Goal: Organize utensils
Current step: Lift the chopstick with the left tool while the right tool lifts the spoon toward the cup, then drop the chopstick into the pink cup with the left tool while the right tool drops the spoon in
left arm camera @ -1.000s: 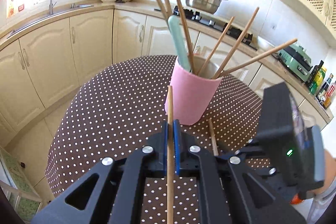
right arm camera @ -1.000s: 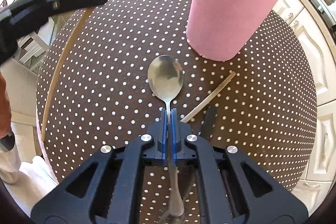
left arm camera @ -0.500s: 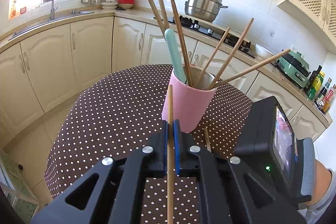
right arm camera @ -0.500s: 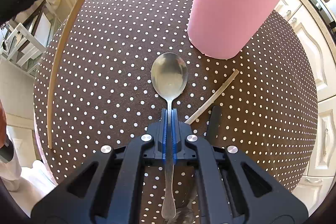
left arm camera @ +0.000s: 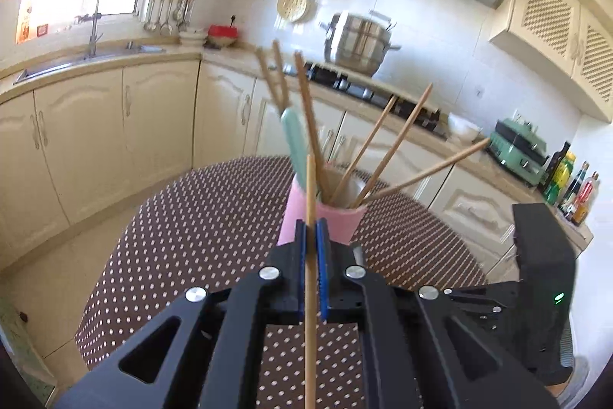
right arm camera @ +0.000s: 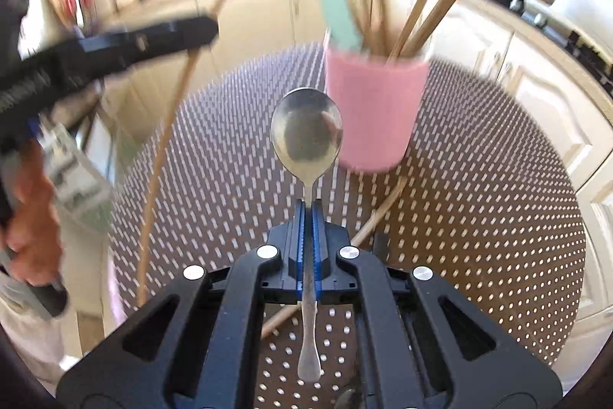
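A: While the pink cylindrical holder [right arm camera: 377, 110] stands upright on the brown white-dotted counter [right arm camera: 479, 217], where are the utensils?

B: One plain wooden chopstick [left arm camera: 311, 236] is clamped between the blue pads of the left hand-held gripper [left arm camera: 311, 232], jaws closed tight on it, its tip rising in front of the holder. A shiny metal spoon [right arm camera: 306, 137] is pinched by its handle in the right hand-held gripper [right arm camera: 308, 213], jaws likewise closed on it, bowl forward and clear of the cloth, just before the holder.

A: And inside the holder?

B: Several wooden chopsticks [left arm camera: 387, 140] fan out of it, beside a pale green handle [left arm camera: 294, 137].

A: Anything loose?

B: Another wooden chopstick [right arm camera: 377, 213] lies flat on the counter near the holder's base, partly hidden behind the right hand-held gripper.

A: Around that?

B: Cream kitchen cabinets [left arm camera: 95, 140], a steel pot [left arm camera: 358, 41] on the stove, and a person's hand [right arm camera: 34, 217] gripping the left tool in the blurred right wrist view.
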The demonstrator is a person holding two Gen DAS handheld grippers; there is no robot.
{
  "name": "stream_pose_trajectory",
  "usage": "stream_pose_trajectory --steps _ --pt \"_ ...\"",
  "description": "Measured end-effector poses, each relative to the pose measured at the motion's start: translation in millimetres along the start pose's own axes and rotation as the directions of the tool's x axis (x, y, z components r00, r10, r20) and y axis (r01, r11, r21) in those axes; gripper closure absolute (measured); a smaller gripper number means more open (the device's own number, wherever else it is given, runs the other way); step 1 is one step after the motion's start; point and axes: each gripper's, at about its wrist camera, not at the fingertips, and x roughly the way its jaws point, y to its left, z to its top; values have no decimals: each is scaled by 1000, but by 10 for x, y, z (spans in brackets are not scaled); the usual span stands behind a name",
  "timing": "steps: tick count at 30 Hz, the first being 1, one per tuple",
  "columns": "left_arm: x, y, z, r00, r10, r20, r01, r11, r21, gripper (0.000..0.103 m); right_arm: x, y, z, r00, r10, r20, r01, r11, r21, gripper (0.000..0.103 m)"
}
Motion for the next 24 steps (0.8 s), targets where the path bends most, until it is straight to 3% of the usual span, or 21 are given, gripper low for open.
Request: stream_pose_trajectory --steps 7,13,18,24 --pt "-72 -158 204 991 -56 119 53 998 26 98 -374 -41 140 979 15 201 -28 998 64 99" --pt "-31 -281 415 961 -89 262 77 996 54 98 -623 -136 405 948 9 319 -40 995 93 99" --pt "-27 -369 620 897 -83 434 62 996 62 98 -759 -166 639 914 -29 404 -12 995 99 99" --pt "93 -420 803 836 -21 548 6 1000 29 98 -845 -294 926 876 -83 476 29 992 121 99"
